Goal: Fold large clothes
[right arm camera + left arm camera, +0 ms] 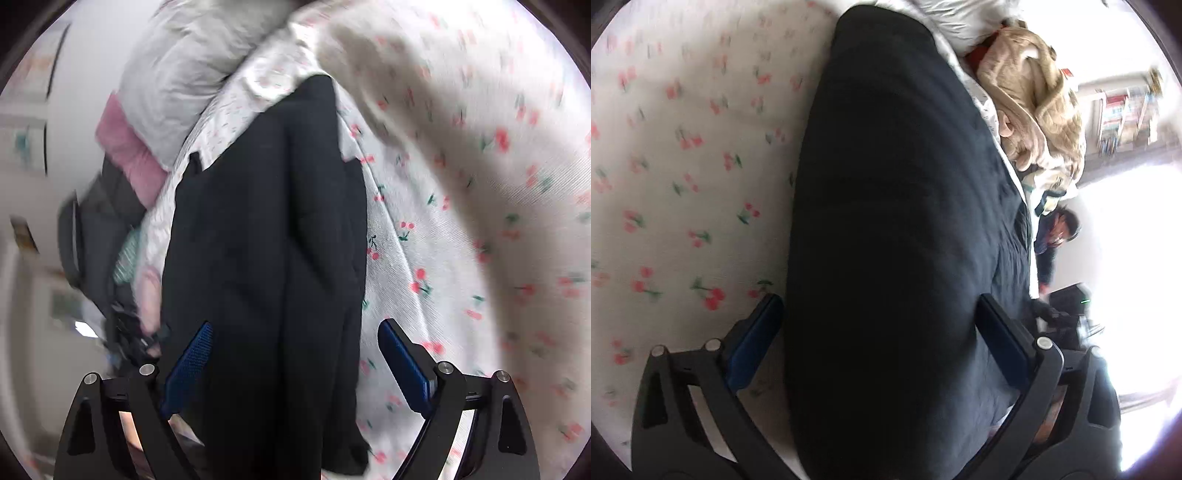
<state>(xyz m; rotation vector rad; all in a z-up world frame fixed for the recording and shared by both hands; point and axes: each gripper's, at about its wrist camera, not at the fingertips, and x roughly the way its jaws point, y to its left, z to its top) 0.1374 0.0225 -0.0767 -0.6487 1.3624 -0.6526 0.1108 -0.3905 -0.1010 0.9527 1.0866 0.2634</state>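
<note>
While we look along the left gripper (pixel 879 332), its jaws stand wide, one blue pad (pixel 753 347) on each side of the black garment (pixel 894 221). We cannot tell whether either pad touches the cloth, but they do not pinch it. The garment lies as a long dark band on the cherry-print sheet (pixel 683 166), running from between the fingers to the far end of the bed. Beside its far right edge we see a crumpled tan blanket (pixel 1034 110), with a white pillow (pixel 953 18) beyond it. A bookshelf (pixel 1126 114) shows at the right, washed out by bright light.

From the right wrist we see the right gripper (pixel 295 358) spread wide too. The garment (pixel 266 258) passes between its fingers, folded lengthwise with a seam down the middle. The left pad (pixel 188 365) lies against the garment's edge; the right pad (pixel 402 365) stands clear of it, over the sheet (pixel 461 184). A grey pillow (pixel 184 74) and a pink cushion (pixel 129 147) lie at the upper left, near dark clothing (pixel 107 221) at the bed's edge. Both views are blurred toward the edges.
</note>
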